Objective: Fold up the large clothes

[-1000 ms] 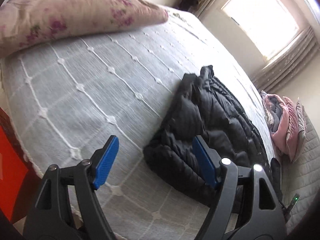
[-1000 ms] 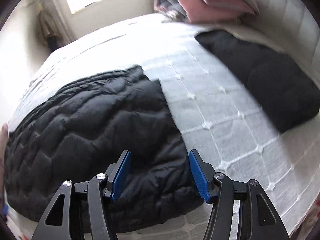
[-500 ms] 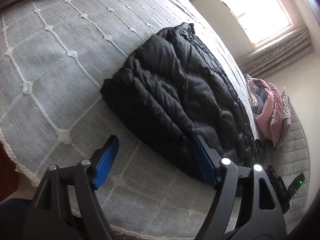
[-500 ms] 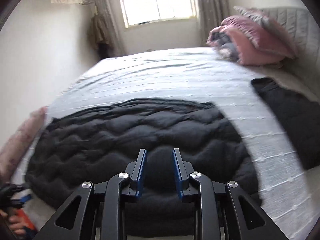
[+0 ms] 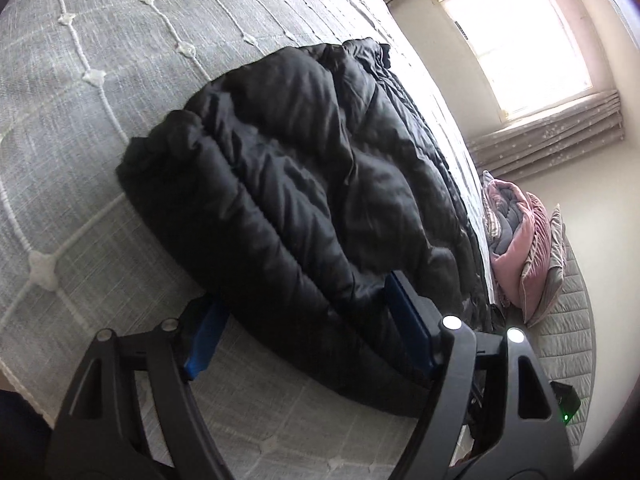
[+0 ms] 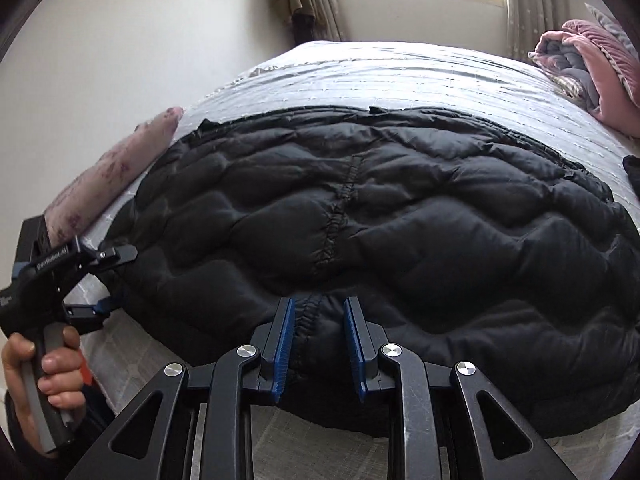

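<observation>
My left tongs (image 5: 304, 320) sit low at the near edge of the black coat (image 5: 304, 184). The two blue pads (image 5: 202, 340) are wide apart, with the coat's thick edge between them, not squeezed. My left hand (image 6: 48, 372) grips the grey handle, fingers curled around it. My right tongs (image 6: 320, 340) are at the near edge of the coat too. Their pads (image 6: 285, 340) are pressed in close, pinching a fold of the coat by its seam.

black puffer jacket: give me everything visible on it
The black puffer jacket looks like shiny quilted nylon with wavy stitched baffles and a puckered centre seam. It lies spread flat on the grey bedspread. The right tongs are pinched on its near hem at the seam; the left tongs straddle its near edge, open.
</observation>
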Available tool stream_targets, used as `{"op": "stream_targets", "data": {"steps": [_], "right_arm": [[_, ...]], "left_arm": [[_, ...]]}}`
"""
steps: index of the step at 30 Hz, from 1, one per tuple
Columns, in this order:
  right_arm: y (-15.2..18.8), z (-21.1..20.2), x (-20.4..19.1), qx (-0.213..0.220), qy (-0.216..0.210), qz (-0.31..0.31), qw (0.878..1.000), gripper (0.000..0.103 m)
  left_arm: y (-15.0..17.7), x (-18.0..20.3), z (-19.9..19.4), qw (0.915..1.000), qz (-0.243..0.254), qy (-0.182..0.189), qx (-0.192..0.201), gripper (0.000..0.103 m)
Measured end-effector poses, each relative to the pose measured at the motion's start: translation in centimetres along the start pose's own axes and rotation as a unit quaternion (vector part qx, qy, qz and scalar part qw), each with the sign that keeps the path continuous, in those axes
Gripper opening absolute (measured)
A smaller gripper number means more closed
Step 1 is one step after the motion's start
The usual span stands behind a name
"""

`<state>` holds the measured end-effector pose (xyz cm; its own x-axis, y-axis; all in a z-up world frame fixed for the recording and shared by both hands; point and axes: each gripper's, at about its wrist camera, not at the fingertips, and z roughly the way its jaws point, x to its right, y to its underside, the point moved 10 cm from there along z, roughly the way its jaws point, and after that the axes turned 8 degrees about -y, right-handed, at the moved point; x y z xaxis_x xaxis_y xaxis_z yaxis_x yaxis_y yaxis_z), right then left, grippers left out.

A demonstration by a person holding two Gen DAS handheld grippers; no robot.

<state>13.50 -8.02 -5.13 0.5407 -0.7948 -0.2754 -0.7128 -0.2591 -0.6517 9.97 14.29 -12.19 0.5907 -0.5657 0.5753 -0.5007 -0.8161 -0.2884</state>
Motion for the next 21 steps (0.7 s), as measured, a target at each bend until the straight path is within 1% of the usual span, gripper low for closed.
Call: {"op": "stream_targets", "data": {"steps": [4, 6, 11, 14, 15, 16, 19, 21], "right_arm": [[1.1, 1.5, 0.9, -0.017, 0.009, 0.012, 1.000, 0.024], [1.2, 1.9, 1.2, -0.020, 0.009, 0.021, 1.000, 0.024], [1.2, 2.7, 1.2, -0.023, 0.015, 0.024, 0.999, 0.024], [1.5, 3.3, 1.6, -0.030, 0.015, 0.030, 0.999, 0.024], [1.6, 3.4, 1.8, -0.032, 0.012, 0.035, 0.999, 0.024], [1.5, 3.5, 1.8, -0.034, 0.010, 0.040, 0.999, 0.024], [1.7, 3.9, 2.2, -0.040, 0.003, 0.055, 0.998, 0.024], [1.7, 4.1, 2.2, -0.041, 0.004, 0.054, 0.998, 0.024]], "left_arm": [[-1.2, 0.6, 0.6, 0.9994, 0.013, -0.026, 0.019, 0.076], [-2.1, 0.8, 0.9, 0.9992, 0.006, -0.026, 0.031, 0.076], [-3.7, 1.0, 1.2, 0.9985, -0.036, 0.005, 0.042, 0.076], [-3.9, 1.8, 0.3, 0.9963, -0.049, 0.039, 0.059, 0.073], [-4.0, 2.5, -0.4, 0.9954, -0.040, 0.054, 0.069, 0.073], [-4.0, 2.9, -0.7, 0.9951, -0.029, 0.058, 0.075, 0.073], [-4.1, 4.1, -0.7, 0.9954, 0.013, 0.044, 0.084, 0.073], [-4.1, 3.7, 0.1, 0.9968, 0.017, 0.023, 0.075, 0.072]]}}
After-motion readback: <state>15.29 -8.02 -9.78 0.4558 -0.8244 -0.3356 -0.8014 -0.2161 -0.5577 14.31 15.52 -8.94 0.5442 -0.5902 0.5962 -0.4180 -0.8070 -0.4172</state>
